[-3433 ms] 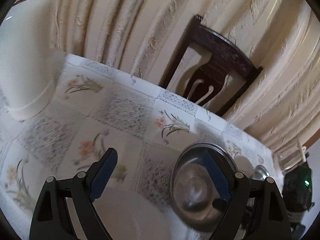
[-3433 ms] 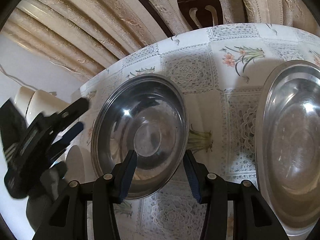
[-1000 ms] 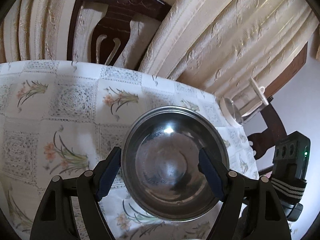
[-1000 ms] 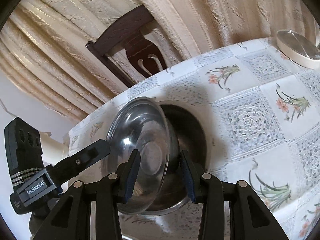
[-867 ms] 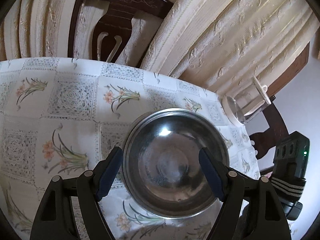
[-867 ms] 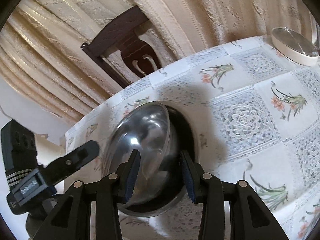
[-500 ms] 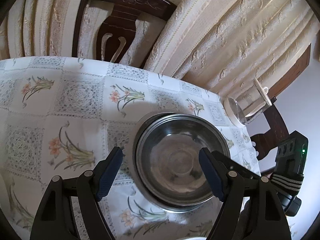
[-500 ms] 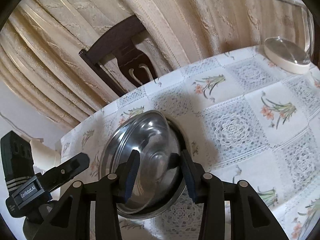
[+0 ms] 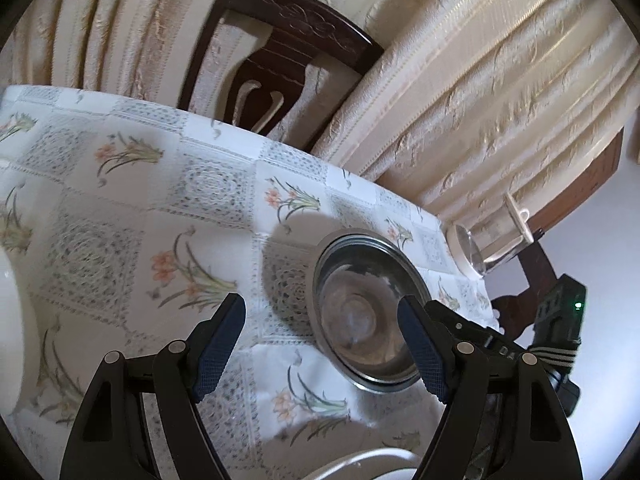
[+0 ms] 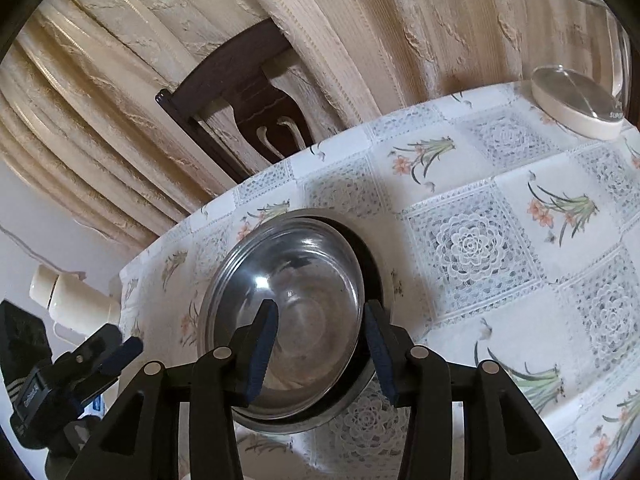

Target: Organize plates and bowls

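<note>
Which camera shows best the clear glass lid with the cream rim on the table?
The right wrist view: the glass lid lies there unblocked, its round face showing. In the left wrist view, the same lid is small, edge-on, near the table's far edge.

The stacked steel bowls [image 10: 296, 312] are occupying the tablecloth [image 9: 120, 220] directly ahead of the right gripper [image 10: 320, 344], whose spread fingers are straddling the near rim, blocking a low forward pass. The left gripper [image 9: 320, 344], jaws wide apart, is standing just left of the bowls [image 9: 364, 308] over bare cloth. Open cloth is lying to the right of the bowls in the right wrist view. A glass-lidded container [image 10: 576, 100] is closing off the far right corner. A chair back [image 9: 280, 64] and curtain [image 9: 480, 100] are bounding the far edge. A white plate rim [image 9: 376, 460] is sitting near.
</note>
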`<state>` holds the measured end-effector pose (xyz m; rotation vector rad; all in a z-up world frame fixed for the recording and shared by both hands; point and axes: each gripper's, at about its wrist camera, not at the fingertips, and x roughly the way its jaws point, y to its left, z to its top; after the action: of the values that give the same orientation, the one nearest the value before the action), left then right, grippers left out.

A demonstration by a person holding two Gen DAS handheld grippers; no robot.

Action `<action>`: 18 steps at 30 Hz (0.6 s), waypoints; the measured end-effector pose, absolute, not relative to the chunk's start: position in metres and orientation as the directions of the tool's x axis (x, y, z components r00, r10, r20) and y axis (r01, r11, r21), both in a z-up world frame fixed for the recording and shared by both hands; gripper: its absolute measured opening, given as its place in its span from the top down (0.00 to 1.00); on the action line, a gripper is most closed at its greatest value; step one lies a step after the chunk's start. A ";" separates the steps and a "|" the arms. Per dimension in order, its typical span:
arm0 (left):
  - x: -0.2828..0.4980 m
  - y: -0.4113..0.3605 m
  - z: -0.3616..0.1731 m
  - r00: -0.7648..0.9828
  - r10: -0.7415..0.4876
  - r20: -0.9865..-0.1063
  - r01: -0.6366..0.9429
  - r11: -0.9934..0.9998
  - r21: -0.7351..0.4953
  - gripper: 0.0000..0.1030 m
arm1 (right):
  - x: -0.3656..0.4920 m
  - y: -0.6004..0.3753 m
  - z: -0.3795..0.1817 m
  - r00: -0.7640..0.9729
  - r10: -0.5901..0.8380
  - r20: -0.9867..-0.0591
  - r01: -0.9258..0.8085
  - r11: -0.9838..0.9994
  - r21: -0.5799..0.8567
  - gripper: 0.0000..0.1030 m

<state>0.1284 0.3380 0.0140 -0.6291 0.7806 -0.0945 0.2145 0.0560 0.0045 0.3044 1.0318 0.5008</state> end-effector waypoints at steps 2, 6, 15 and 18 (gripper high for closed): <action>0.121 0.343 0.016 0.728 -0.286 -0.623 -0.161 0.812 -0.561 0.23 | 0.212 0.055 0.007 0.431 0.520 -0.737 -0.253 0.854 0.455 0.53; 0.106 0.356 0.021 0.755 -0.227 -0.615 -0.190 0.822 -0.537 0.23 | 0.204 0.055 0.020 0.500 0.460 -0.733 -0.255 0.888 0.383 0.53; 0.069 0.392 0.029 0.808 -0.067 -0.586 -0.266 0.845 -0.464 0.23 | 0.185 0.080 0.038 0.495 0.481 -0.724 -0.303 0.876 0.375 0.53; 0.056 0.409 0.030 0.816 -0.025 -0.578 -0.298 0.839 -0.456 0.23 | 0.179 0.098 0.038 0.452 0.513 -0.729 -0.329 0.856 0.398 0.53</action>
<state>0.0558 0.4086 0.0301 -0.5644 0.6065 0.1543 0.1791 0.0975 0.0383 0.2109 0.9708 0.5252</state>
